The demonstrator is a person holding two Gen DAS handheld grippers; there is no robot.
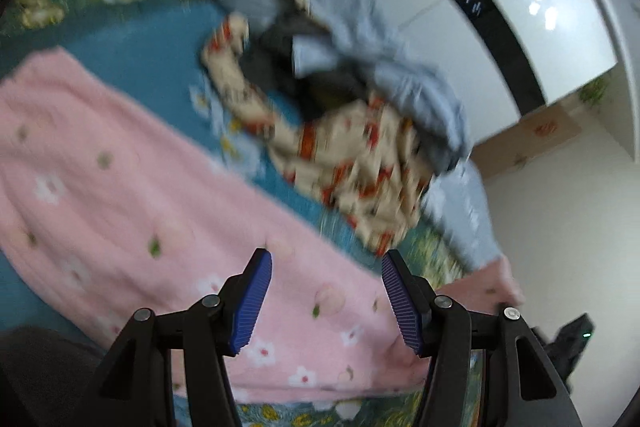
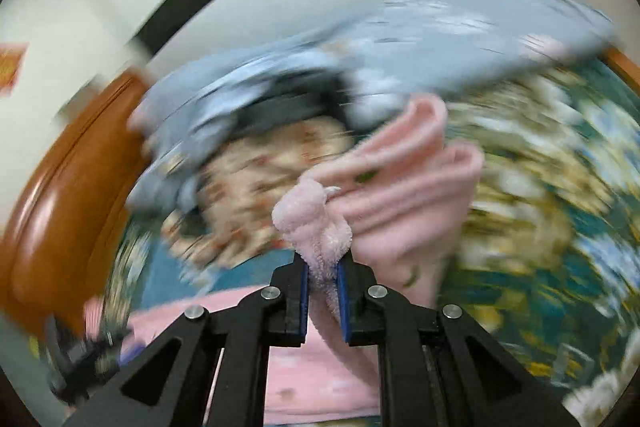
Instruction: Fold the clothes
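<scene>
A pink fleece garment with small flowers lies spread on the teal floral bedspread. My left gripper is open and empty, hovering just above the garment's near end. My right gripper is shut on a bunched edge of the same pink garment and holds it lifted, with folds hanging to the right. Both views are motion-blurred.
A heap of other clothes lies beyond: a cream garment with red print, a dark one and a light blue one. A white wall with a black band is behind. An orange wooden bed frame edges the bed.
</scene>
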